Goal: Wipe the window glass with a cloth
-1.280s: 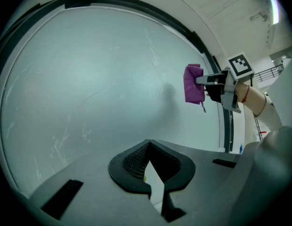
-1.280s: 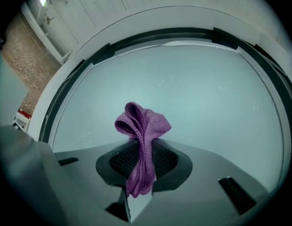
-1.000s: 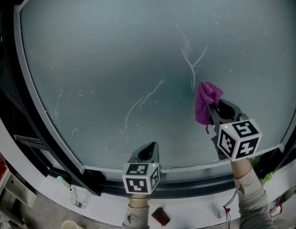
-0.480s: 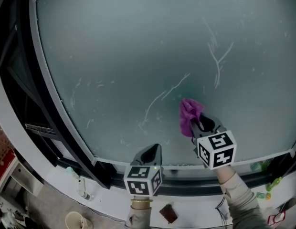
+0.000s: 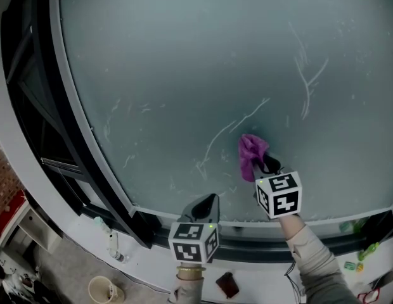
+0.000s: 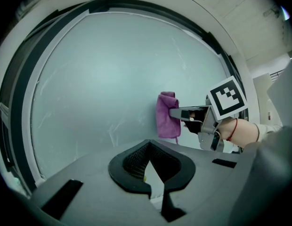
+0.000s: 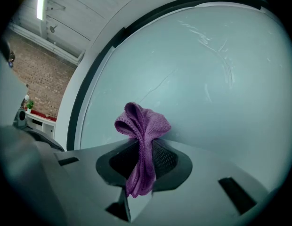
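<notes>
The glass (image 5: 184, 56) glows pale and even, the light soft and grey. Both gripper views bulge fisheye-style, black at the corners; a lamp (image 7: 41, 1) shines at eleven o'clock in the right one.

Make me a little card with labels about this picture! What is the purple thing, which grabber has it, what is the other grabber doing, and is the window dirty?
Purple thing: a purple cloth, bunched up
Held by: right gripper, jaws pinched on the cloth
Where the cloth is: low on the window glass, and it looks pressed against it
Other grabber: left gripper, jaws together, holding nothing, down near the window's bottom edge
Window: frosty-looking, with thin white streaks on it
Around the glass: dark window frame
</notes>
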`<control>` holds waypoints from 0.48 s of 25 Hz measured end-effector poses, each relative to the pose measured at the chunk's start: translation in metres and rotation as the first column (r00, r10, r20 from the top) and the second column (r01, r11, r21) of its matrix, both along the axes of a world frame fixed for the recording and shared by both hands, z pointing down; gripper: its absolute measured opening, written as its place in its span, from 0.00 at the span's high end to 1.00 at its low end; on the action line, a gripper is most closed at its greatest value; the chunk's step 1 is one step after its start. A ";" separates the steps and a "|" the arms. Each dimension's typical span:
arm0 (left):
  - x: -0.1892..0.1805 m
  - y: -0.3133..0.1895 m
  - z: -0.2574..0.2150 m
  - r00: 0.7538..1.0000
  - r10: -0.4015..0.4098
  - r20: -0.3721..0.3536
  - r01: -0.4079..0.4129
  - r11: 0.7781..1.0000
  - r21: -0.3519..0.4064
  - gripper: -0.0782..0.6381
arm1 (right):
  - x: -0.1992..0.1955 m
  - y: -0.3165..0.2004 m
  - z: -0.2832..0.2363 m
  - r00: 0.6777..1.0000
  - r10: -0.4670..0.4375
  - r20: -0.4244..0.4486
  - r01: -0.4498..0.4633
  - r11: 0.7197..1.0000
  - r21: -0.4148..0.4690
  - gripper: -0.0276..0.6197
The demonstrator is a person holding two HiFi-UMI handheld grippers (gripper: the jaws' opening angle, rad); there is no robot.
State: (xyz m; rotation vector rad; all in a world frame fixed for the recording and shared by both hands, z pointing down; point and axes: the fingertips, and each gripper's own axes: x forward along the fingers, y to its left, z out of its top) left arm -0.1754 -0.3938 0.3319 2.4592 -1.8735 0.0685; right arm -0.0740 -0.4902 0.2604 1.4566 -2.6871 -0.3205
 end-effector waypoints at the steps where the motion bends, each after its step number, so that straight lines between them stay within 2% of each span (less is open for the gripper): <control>1: -0.001 -0.001 0.000 1.000 -0.004 0.004 0.004 1.000 -0.001 0.88 | 0.000 -0.002 0.001 1.000 0.002 -0.001 -0.002 1.000 -0.003 0.85; 12: 0.016 -0.014 0.003 1.000 0.021 0.014 -0.021 1.000 -0.010 0.88 | 0.028 -0.006 0.004 1.000 0.024 -0.002 -0.024 1.000 -0.005 0.85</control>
